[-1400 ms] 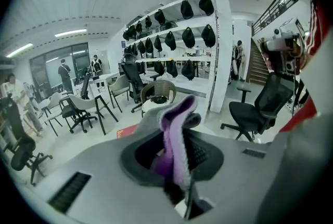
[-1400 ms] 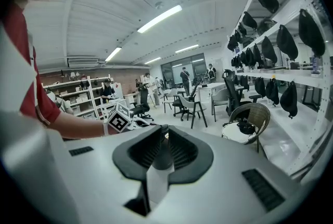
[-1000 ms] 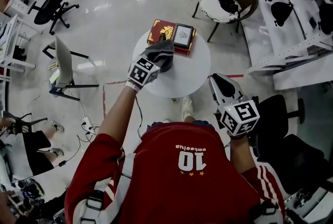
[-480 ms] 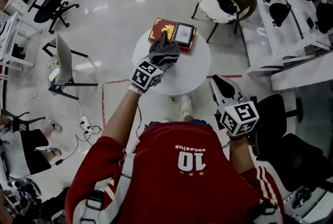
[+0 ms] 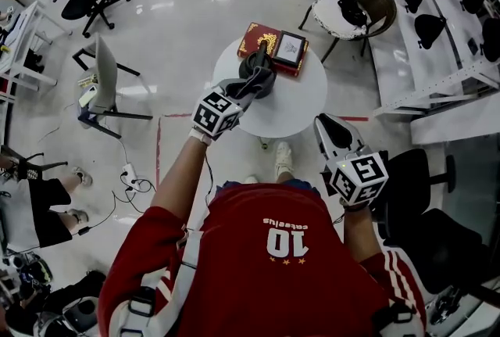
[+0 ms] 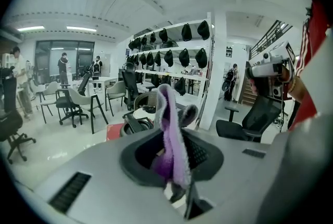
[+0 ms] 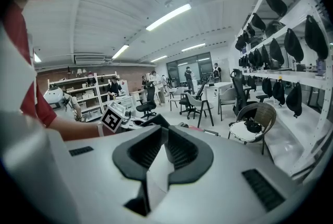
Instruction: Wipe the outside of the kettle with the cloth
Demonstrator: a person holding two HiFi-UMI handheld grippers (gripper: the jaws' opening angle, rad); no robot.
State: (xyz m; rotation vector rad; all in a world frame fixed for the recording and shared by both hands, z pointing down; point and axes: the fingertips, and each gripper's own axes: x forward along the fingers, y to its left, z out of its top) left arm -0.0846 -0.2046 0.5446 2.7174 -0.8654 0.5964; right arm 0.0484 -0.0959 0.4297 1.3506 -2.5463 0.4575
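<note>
My left gripper (image 5: 238, 93) reaches over the round white table (image 5: 293, 109) and is shut on a grey-purple cloth (image 5: 256, 76). In the left gripper view the cloth (image 6: 171, 137) hangs bunched between the jaws. The cloth lies against a dark kettle (image 5: 259, 54), which is mostly hidden under it in the head view. The kettle (image 6: 135, 124) shows low and just left of the jaws in the left gripper view. My right gripper (image 5: 332, 128) is held back beside my body, off the table. It (image 7: 165, 134) is shut with nothing in it.
A red box (image 5: 266, 38) with a dark-framed tablet (image 5: 290, 48) on it sits at the table's far edge. A wicker chair (image 5: 351, 3) stands behind the table, a black office chair (image 5: 426, 179) at my right, a grey chair (image 5: 105, 85) at the left.
My left gripper has carried the cloth forward across the table, up to the kettle near the red box. The right gripper has stayed where it was.
</note>
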